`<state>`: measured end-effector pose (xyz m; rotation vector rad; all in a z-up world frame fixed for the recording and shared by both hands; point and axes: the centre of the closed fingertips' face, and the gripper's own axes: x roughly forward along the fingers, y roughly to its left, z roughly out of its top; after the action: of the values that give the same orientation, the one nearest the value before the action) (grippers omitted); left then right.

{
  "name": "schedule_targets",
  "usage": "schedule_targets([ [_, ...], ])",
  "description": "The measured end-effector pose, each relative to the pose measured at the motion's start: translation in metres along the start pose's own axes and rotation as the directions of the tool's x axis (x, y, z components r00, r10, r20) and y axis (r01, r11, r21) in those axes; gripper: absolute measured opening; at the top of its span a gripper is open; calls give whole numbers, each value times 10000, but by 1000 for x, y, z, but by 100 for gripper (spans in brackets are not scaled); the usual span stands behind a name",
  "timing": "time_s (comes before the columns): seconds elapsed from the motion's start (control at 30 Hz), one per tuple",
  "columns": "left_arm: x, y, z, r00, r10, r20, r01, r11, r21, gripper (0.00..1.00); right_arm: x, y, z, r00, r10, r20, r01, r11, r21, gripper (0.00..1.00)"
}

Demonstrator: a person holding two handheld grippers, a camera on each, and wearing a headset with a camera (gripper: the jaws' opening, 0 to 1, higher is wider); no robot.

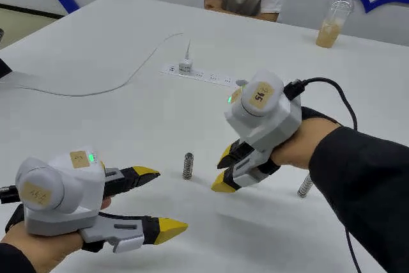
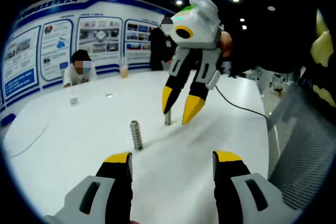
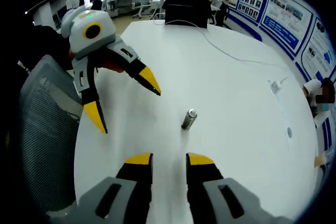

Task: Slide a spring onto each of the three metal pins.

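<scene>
A metal pin with a spring [image 1: 188,165] on it stands upright on the white table [image 1: 128,113], between the two grippers. It also shows as the sprung pin [image 2: 137,135] in the left gripper view and as the sprung pin [image 3: 189,119] in the right gripper view. A second sprung pin [image 1: 305,185] stands beside the right forearm. Another coil [image 2: 168,118] stands by the tips of the right gripper [image 2: 179,106]. My left gripper [image 1: 160,199] is wide open and empty, short of the middle pin. My right gripper [image 1: 223,171] hovers right of that pin, jaws slightly apart, nothing between them.
A power strip [image 1: 192,73] with a plugged charger and a long cable lies mid-table. A drink cup with a straw [image 1: 332,23] stands at the far right. A person sits at the far edge. A mesh chair [image 3: 47,129] is beside the table.
</scene>
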<state>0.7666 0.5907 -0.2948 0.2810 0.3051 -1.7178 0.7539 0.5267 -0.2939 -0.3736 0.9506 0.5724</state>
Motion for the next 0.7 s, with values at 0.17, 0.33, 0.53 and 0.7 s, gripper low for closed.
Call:
schedule_targets([
  [0.17,-1,-2,0,10000,-18,-49,18,10000,17,64,-10,7,-5,9990,-167,415,162,9998,121,26],
  [0.33,-3,0,-1,9999,35,-106,-35,10000,-9,65,-20,13,-9,9960,-371,814,349,9990,276,26],
  [0.53,-4,1,-1,9999,85,-114,-86,9999,-52,65,-31,17,-13,9885,-642,1368,554,9962,668,27],
  [0.7,-4,1,0,9999,97,-117,-98,9999,-67,66,-41,22,-21,9806,-858,1761,695,9929,968,29],
])
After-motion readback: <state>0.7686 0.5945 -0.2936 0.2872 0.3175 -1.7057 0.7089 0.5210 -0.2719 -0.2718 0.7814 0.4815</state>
